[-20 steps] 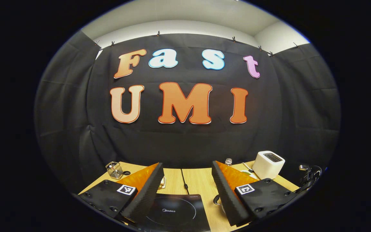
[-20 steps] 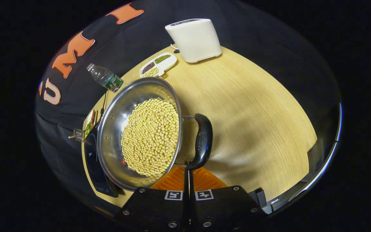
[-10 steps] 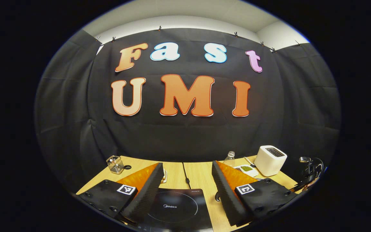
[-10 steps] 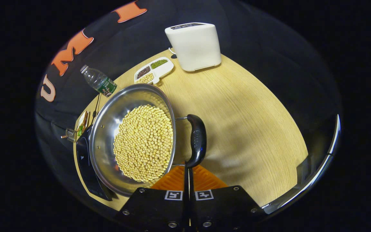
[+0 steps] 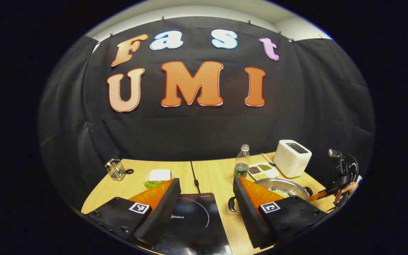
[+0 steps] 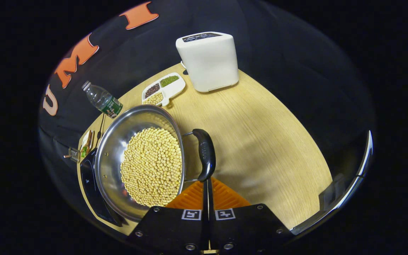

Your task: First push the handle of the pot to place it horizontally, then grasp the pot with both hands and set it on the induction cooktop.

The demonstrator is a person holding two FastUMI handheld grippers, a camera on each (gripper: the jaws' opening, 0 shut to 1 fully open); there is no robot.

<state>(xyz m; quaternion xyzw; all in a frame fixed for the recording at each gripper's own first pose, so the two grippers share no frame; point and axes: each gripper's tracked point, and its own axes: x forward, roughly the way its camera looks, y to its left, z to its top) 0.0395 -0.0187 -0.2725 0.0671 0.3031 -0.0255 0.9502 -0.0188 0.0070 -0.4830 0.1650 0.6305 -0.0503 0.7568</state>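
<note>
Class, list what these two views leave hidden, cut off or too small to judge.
- Left gripper view: pot partly hidden behind the left gripper's own finger; wire holder's contents too small.
- Right gripper view: induction cooktop mostly hidden behind the pot; whether the right gripper's shut jaws touch the handle is unclear.

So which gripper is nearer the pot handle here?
Right. The right gripper is shut with its tips at the pot's black handle. The left gripper is open above the cooktop, beside the pot.
</note>
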